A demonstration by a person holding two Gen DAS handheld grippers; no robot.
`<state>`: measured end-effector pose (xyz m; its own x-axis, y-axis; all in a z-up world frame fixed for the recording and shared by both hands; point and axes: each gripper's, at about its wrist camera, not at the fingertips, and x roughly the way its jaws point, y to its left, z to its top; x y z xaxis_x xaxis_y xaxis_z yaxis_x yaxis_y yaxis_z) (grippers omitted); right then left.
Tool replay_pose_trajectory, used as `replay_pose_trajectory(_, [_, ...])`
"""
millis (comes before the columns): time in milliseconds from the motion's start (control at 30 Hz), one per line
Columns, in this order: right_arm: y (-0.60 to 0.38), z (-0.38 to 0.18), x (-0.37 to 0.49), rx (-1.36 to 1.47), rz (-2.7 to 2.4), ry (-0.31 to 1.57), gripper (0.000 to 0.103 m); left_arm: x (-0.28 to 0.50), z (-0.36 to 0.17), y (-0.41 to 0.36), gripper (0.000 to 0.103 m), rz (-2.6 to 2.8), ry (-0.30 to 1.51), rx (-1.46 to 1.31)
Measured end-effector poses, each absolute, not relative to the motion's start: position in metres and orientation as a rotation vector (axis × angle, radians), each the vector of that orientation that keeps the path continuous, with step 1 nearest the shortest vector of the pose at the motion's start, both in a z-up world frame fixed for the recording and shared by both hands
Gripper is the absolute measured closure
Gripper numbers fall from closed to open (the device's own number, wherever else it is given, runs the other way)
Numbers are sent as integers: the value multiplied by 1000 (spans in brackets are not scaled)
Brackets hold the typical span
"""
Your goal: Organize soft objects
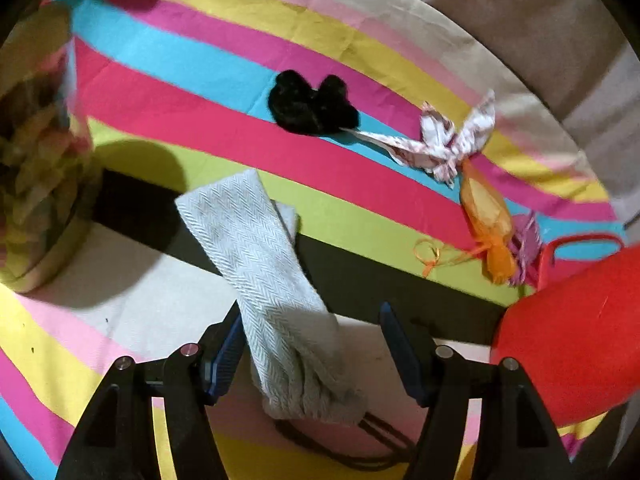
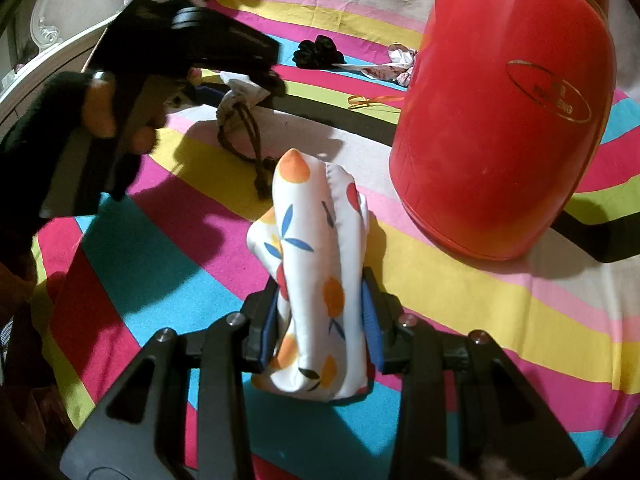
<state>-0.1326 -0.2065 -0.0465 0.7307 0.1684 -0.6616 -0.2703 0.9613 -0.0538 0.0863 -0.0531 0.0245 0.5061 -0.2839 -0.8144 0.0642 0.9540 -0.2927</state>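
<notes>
A: Blue pads of the right gripper [image 2: 320, 320] clamp a white fruit-print pouch [image 2: 316, 280], held upright above the striped cloth [image 2: 460, 300].

B: And the left gripper [image 1: 312, 354]?

A: Its jaws stand apart; the grey herringbone drawstring bag [image 1: 260, 248] lies loose between them on the cloth. Farther out: black scrunchie [image 1: 310, 110], patterned bow [image 1: 448, 140], orange organza bag [image 1: 486, 216], red canister [image 2: 500, 120].

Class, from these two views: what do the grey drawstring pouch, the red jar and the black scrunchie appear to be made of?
Grey drawstring pouch: woven cloth, matt, judging by its herringbone ribs.
Red jar: probably hard plastic or lacquered metal, glossy with bright highlights and gold print.
Black scrunchie: seemingly plush or velvet, a dull dark surface; the weave is too dark to tell.
</notes>
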Motion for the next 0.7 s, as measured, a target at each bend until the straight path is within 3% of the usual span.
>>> replay_pose_trajectory(33, [-206, -47, -133, -149, 243, 712, 63, 82, 26, -56, 42, -216, 1008, -216])
replay_pose_trajectory(100, [-206, -46, -133, -145, 245, 712, 63, 70, 27, -62, 70, -213, 982, -160])
replay_pose_trajectory(200, [-209, -46, -132, -127, 255, 714, 63, 45, 32, -62, 77, -217, 941, -103])
replay_pose_trajectory(467, [-212, -46, -129, -114, 257, 714, 65, -28, 34, -62, 78, -196, 898, 129])
replay_pose_trajectory(700, [-212, -46, -127, -113, 252, 714, 65, -52, 38, -59, 78, -218, 907, 161])
